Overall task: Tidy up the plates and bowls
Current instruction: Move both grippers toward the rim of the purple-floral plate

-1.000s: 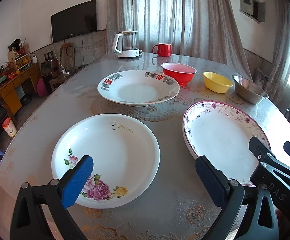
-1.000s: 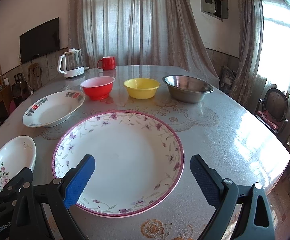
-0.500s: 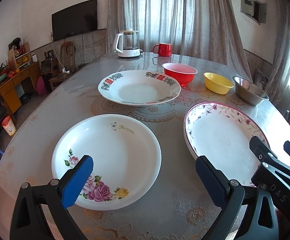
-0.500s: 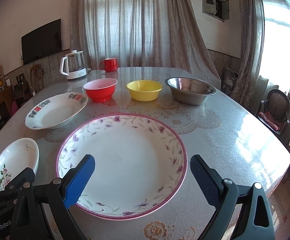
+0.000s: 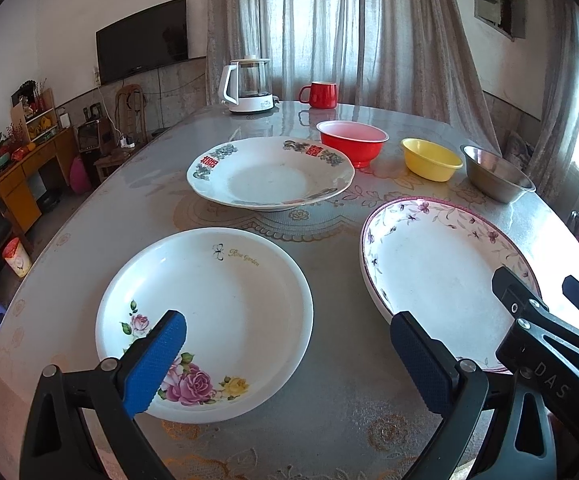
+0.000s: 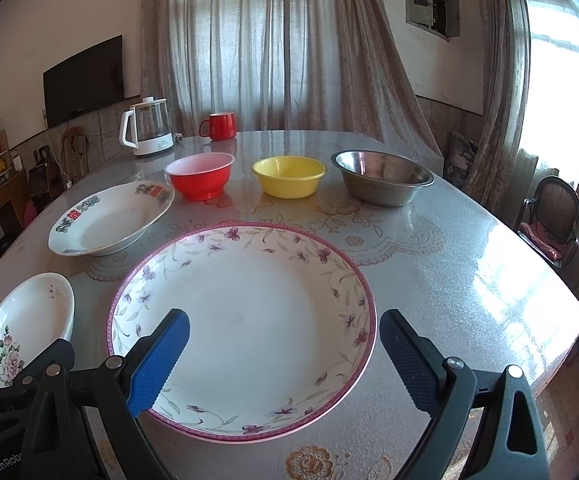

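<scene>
Here, three plates [image 5: 205,312] and three bowls [image 6: 289,176], all bare inside.

white round plate with pink roses [image 5: 225,300] reads "rose garden" in gold script on its far rim. black plastic gripper body at right edge of left wrist view [image 5: 549,364] shows "das". black gripper frame at bottom left of right wrist view [image 6: 5,466] shows "genrob", cut off.

The left gripper [image 5: 287,360] hangs with its two blue-padded fingers [image 5: 155,362] spread wide, gripping nothing. The right gripper [image 6: 285,360] sits just beside it on the right, level with it, fingers [image 6: 159,362] equally wide apart and empty.
</scene>
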Demonstrator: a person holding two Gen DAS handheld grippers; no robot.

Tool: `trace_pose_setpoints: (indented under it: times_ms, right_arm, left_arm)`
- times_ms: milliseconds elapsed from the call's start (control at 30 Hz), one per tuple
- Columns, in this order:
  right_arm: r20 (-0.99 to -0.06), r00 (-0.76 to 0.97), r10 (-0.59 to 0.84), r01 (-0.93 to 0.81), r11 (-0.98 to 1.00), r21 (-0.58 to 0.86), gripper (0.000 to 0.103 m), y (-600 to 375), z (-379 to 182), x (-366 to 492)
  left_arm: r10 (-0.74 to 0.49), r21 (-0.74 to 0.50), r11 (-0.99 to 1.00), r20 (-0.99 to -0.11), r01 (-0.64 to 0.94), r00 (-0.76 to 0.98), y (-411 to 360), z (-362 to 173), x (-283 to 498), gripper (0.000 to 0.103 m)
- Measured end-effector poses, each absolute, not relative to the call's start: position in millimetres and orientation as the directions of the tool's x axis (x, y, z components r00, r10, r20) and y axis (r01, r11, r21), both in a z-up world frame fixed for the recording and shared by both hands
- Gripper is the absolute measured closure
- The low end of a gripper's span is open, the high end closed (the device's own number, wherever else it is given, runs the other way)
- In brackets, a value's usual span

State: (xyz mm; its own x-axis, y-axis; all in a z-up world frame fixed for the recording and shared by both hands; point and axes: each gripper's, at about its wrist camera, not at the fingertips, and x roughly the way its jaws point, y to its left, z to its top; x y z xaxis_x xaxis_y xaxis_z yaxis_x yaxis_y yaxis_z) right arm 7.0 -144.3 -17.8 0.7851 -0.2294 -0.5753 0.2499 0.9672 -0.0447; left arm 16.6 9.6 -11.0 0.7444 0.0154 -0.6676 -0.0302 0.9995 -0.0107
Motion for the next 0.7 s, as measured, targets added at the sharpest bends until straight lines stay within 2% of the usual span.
trace_pose_setpoints:
  times_ms: [700]
  right_arm:
    - [-0.589,0.775,-0.229,0.263,0.964,-0.029,0.005,-153.8,-23.4,13.3]
  left_arm:
    - [0.015,-0.008,1.000,-0.687,-0.028,0.726,9.0,-16.2,21.7,0.000]
